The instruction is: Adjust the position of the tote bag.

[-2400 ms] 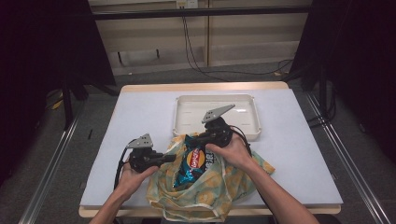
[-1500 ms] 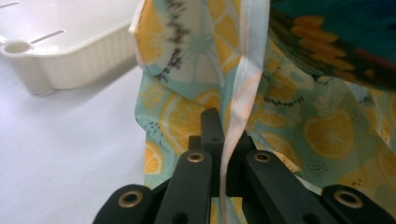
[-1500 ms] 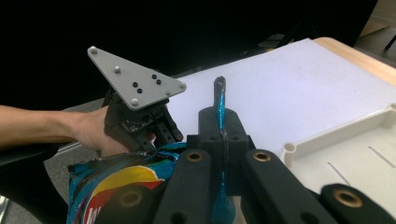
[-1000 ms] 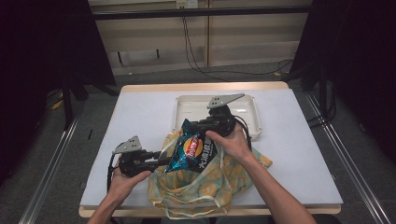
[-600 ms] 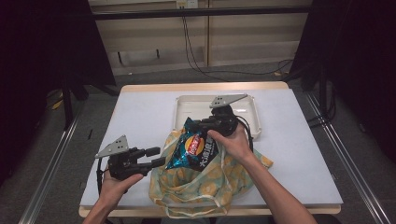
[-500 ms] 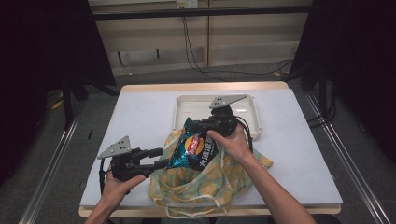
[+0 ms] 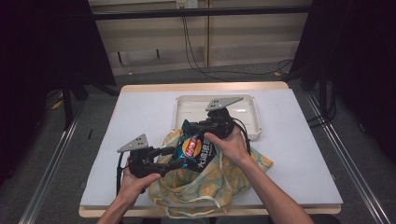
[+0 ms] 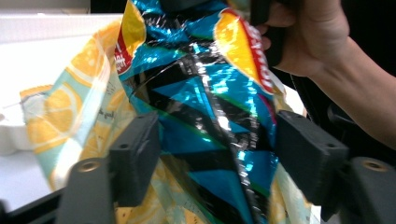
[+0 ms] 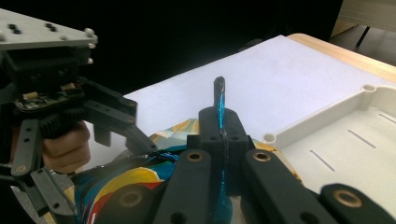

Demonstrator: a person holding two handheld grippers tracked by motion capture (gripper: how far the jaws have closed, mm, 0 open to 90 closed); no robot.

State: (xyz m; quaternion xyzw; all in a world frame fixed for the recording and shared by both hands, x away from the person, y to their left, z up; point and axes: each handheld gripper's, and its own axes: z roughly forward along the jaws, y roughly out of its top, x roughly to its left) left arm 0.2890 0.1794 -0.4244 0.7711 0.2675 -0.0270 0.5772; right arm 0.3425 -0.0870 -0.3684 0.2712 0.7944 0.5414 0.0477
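Right claw (image 9: 219, 135) clamped on shiny blue foil crisp packet's (image 7: 194, 149) top seam, lifting clear of yellow lemon-print cloth bag (image 7: 205, 186); left claw (image 8: 224, 158) apart, astride packet.

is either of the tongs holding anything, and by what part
The right tongs pinch the chip bag by its top sealed edge. The left tongs are open around the bag's lower part, not gripping.

White-topped table (image 7: 140, 121), wood edging; grey floor (image 7: 56, 154); beige back wall (image 7: 243, 32); black curtains (image 7: 42, 42) flanking.

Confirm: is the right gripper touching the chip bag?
Touching. The right gripper view shows the right gripper shut on the chip bag's top edge, pinched between its jaws.
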